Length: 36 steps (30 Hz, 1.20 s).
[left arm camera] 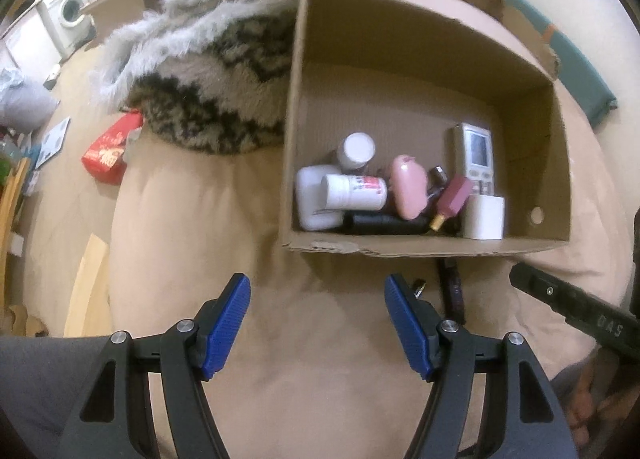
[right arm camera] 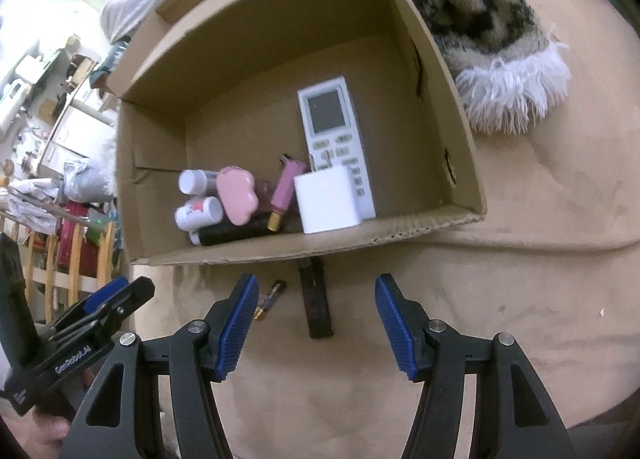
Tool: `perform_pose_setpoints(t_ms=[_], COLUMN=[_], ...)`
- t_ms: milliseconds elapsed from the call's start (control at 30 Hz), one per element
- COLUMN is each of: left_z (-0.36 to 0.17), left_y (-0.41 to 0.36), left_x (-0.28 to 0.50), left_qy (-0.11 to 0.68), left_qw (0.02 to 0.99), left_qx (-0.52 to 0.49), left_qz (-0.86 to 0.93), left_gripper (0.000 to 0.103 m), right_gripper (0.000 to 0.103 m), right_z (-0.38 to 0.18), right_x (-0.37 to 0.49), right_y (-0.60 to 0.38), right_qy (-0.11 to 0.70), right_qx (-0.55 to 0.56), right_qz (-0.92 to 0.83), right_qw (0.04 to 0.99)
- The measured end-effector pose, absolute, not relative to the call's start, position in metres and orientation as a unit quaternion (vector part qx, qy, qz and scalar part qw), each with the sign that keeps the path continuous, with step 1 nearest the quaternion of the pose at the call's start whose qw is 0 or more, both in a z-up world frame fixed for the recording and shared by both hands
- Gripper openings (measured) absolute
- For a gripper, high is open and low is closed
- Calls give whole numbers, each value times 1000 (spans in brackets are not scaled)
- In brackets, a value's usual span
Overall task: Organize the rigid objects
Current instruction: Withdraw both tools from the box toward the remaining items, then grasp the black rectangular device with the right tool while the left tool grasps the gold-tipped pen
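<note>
Both tongs, the left gripper [left arm camera: 318, 325] and the right gripper [right arm camera: 316, 327], are held apart and empty over the beige bedding [right arm camera: 520, 259]. Bare bedding is seen between them and the cardboard box [right arm camera: 400, 237]. Just outside its near edge a dark flat bar [right arm camera: 317, 305] and a small gold-tipped tube [right arm camera: 270, 299] are laid.

Patterned shaggy rug [left arm camera: 224, 99] with white fringe; red bag [left arm camera: 108, 155], washing machine [left arm camera: 72, 15], beige bedding [left arm camera: 320, 339]
</note>
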<state>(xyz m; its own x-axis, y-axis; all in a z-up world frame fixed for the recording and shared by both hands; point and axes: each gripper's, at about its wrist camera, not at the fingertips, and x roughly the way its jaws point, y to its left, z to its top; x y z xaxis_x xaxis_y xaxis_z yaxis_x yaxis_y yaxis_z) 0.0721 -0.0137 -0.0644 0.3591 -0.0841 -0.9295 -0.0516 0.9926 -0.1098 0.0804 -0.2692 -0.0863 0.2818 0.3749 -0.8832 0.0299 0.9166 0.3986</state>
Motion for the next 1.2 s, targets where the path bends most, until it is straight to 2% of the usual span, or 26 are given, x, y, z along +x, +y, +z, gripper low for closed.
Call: perform_pose_setpoints(t_ms=[367,533,600,767,867,900,933,1133,1200], left_z=[-69,-75,-75,-77,-83,-85,-87,-111,-122], left_y=[9,0,-6,-23,-32,-36,-41,-100,-117], left_x=[80,81,80,77,73,71,70,72,76], left_qy=[578,587,584,576,580,582,582,603,607], left_qw=[810,804,808,817,815,813,813,791,783], left_qx=[-97,-87,-76,-23,-3,0,4,70,96], left_qz=[29,20,17,8,-2,-4,-5,-74,-93], left_gripper=[67,67,67,67,67,67,67,66,58], right_gripper=[64,63,54,51,35,22,20,19,20], right_z=[-114,-133,-138,-150,-151,-150,-149,-147,-147], right_x=[91,98,100,104,101,99,94,81,75], right_y=[-273,-252,-245,-222,-213,-216,-221,-261,-273], right_qy=[623,648,649,655,650,648,646,645,647], right_qx=[185,146,128,70,23,17,25,82,101], right_qz=[89,98,100,106,97,94,92,63,55], right_qw=[755,741,743,745,754,755,757,757,754])
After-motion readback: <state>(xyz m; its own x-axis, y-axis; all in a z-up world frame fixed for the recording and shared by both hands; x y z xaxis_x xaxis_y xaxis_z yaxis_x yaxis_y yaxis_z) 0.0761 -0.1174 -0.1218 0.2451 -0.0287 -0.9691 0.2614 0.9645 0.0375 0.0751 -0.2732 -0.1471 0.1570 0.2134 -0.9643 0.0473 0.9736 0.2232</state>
